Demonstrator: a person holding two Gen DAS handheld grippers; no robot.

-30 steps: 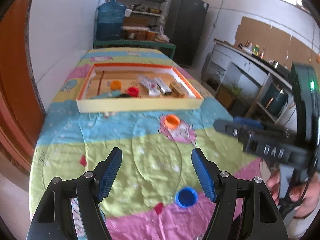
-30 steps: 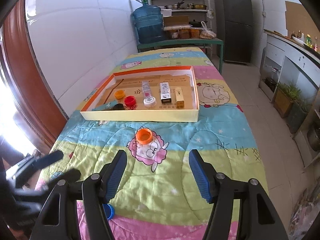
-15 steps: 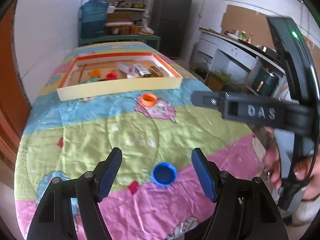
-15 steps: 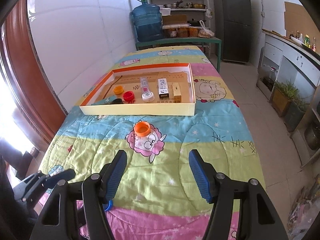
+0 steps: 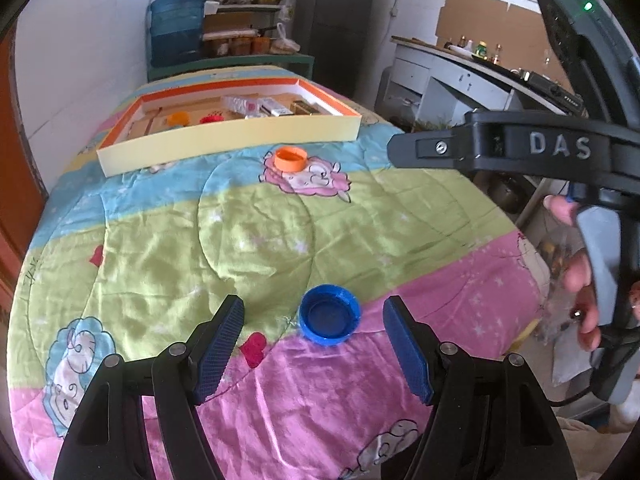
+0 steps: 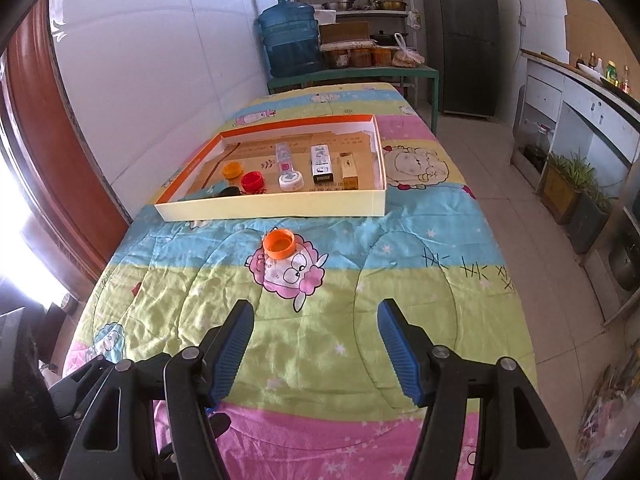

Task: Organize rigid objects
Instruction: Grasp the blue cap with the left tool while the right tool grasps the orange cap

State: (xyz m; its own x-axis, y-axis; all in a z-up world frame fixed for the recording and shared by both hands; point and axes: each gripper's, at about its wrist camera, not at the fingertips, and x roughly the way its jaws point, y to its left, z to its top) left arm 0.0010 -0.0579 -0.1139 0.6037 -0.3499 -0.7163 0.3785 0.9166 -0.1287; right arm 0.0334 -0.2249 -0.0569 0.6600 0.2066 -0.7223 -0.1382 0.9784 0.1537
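Caps are waiting to be gathered on a cartoon-print quilt: a blue cap is lying open side up at lower centre of the left wrist view, between the wide-spread blue pads of the left gripper, which is hovering close over it and gripping nothing. The framing suggests the left tool is lining up to close on this cap, though the fingers are not touching it. Further up the frame, an orange cap is sitting loose on a pink sheep motif, just in front of the near wall of a shallow orange-rimmed tray. In the right wrist view the same orange cap is showing at centre, well ahead of the right gripper, whose jaws are also standing wide and empty above the green band of the quilt, apparently waiting its turn. The tray is already holding a small orange cap, a red cap, a white lid, a clear packet and two small boxes laid in a rough row, which points to it being the collecting place. At right of the left wrist view, a hand is gripping the right tool's handle. A water jug and shelves are filling the background.
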